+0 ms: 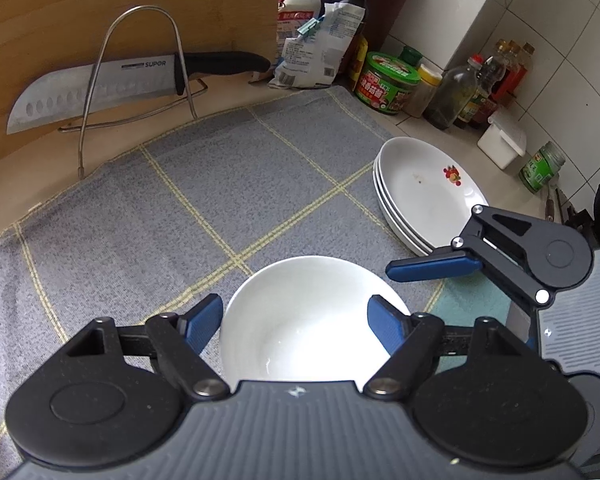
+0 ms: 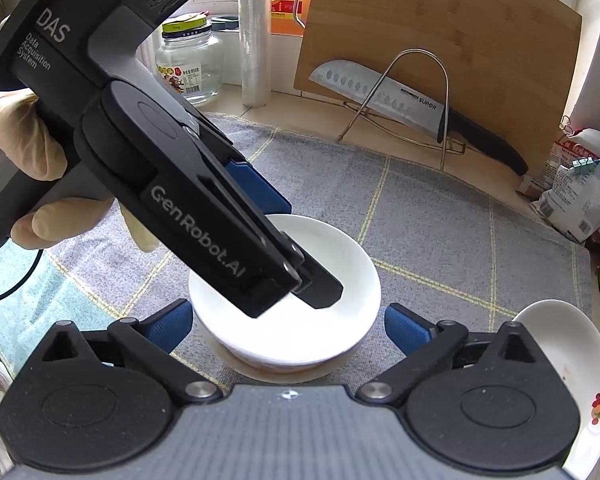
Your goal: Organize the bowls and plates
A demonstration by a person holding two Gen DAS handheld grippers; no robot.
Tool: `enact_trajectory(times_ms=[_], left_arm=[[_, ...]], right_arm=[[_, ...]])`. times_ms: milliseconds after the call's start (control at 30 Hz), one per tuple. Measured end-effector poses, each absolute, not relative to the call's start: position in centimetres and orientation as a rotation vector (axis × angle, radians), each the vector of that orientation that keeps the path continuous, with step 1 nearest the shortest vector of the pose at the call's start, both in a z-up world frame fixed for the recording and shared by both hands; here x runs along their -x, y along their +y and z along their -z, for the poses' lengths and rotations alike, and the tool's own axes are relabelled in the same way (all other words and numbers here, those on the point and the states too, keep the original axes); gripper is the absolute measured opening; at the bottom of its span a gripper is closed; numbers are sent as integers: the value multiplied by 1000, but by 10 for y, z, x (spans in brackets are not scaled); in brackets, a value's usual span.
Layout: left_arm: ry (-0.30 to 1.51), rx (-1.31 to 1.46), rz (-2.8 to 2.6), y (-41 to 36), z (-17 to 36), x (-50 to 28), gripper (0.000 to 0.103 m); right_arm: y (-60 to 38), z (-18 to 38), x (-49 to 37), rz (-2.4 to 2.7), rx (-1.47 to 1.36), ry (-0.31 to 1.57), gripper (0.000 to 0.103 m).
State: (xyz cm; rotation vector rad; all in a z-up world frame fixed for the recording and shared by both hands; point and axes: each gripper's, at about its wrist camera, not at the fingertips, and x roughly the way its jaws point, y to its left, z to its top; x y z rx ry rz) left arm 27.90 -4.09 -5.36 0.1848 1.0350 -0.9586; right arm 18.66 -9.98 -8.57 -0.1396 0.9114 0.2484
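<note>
The left gripper (image 2: 300, 280) is black with blue finger pads (image 2: 260, 188), silver screws, and white "GenRobot.AI" and "DAS" lettering. A pale glove (image 2: 16, 140) covers the hand; a thin black cable (image 2: 16, 284) trails below.

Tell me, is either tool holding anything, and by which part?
The left gripper's jaws seem to clasp the white bowl across its rim; the right gripper stands open, holding nothing.

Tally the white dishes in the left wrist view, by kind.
white plates, stacked: 3
white bowl: 1
Total: 4
</note>
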Motion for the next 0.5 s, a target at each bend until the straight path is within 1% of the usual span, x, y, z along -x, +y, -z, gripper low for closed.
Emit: enact_trajectory(times_ms=[267, 500], left_arm=[[957, -160, 920, -15, 31, -279, 80], [955, -144, 855, 8, 31, -281, 80]], right_arm=[[-112, 73, -175, -199, 101, 862, 103], [-114, 82, -173, -190, 89, 883, 103]])
